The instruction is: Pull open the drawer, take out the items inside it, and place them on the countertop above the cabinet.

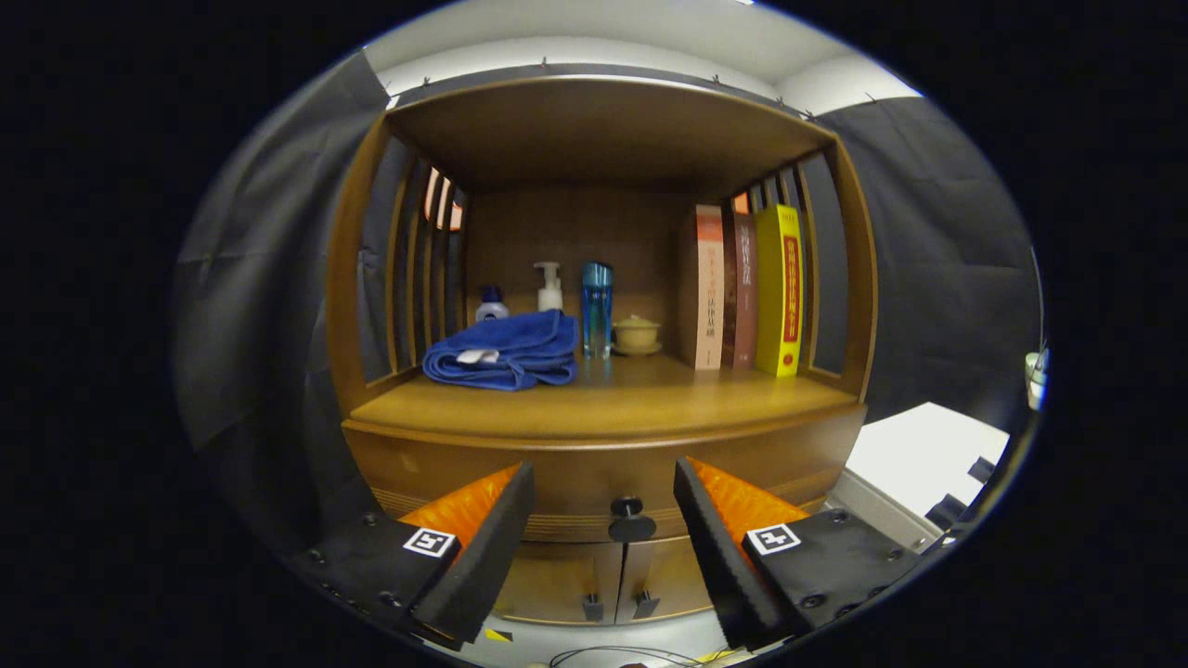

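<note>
Cabinet [371,278]: we find a wooden unit across the centre of the frame, its slatted sides enclosing an open shelf bay, so the countertop is reachable only from the front.
Countertop [603,404]: we note a bare strip along its front edge, in the middle of the frame; we judge it the natural landing place for whatever comes out of the drawer.
Drawer [445,464]: we see it shut, flush below the countertop at lower centre. Its contents are hidden from us.
Books [747,288]: three stand upright at right of centre, leaning on the side slats for support.
Towel [506,351]: folded, at left of centre, clear of the front strip.
Bottles [595,306]: a small one, a pump one and a tall one stand in a row at the back, behind and beside the towel.
Lidded cup [637,334]: set just beside the tall bottle.
Gripper [603,533]: at the bottom of the frame; we record its fingers spread apart, grasping nothing, and straddling the knob's line, apparently squared up to take it.
Knob [631,521]: at lower centre between the fingers, untouched; how far beyond the tips it lies, we cannot tell.
Stage: we judge the task not yet begun.
</note>
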Motion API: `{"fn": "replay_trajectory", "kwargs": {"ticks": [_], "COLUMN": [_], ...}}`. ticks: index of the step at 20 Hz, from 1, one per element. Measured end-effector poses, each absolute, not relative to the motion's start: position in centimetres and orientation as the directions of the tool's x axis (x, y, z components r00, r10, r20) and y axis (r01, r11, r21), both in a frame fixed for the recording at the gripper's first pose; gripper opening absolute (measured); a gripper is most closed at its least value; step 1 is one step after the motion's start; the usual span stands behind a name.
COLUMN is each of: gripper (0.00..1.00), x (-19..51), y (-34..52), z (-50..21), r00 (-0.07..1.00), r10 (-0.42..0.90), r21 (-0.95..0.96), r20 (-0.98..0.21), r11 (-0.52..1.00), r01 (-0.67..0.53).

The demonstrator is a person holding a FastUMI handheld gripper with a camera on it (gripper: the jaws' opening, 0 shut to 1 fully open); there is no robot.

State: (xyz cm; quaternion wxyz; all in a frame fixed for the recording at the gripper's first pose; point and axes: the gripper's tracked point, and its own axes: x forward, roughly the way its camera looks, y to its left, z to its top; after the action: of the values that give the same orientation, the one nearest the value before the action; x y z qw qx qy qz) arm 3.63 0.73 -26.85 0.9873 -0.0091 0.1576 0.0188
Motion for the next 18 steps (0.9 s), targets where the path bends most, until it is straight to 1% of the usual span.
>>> {"fn": "replay_trajectory", "kwargs": {"ticks": [2, 7, 11, 13, 14, 15, 16, 17, 18], "gripper": [0.99, 0.99, 0.97, 0.93, 0.89, 0.82, 0.8, 0.77, 0.77], "x": [4.0, 4.3, 4.6, 4.9, 5.1, 5.2, 5.4, 5.6, 5.8], "y": [0.1, -1.2, -1.2, -1.3, -1.2, -1.1, -1.3, -1.5, -1.5], "z": [-29.3, -32.8, -34.9, -35.6, -35.9, -36.1, -36.2, -36.2, -36.2], "r00": [0.935, 0.906, 0.885, 0.878, 0.875, 0.873, 0.871, 0.872, 0.872], "r10": [0.013, -0.028, -0.022, -0.031, -0.031, -0.029, -0.036, -0.042, -0.043], "r21": [-0.018, -0.046, -0.054, -0.048, -0.038, -0.033, -0.042, -0.053, -0.055], "r20": [-0.354, -0.423, -0.465, -0.478, -0.483, -0.487, -0.49, -0.488, -0.489], "r11": [1.0, 0.999, 0.999, 0.999, 0.999, 0.999, 0.999, 0.998, 0.998], "r01": [-0.02, 0.009, -0.003, 0.009, 0.014, 0.015, 0.018, 0.019, 0.018]}}
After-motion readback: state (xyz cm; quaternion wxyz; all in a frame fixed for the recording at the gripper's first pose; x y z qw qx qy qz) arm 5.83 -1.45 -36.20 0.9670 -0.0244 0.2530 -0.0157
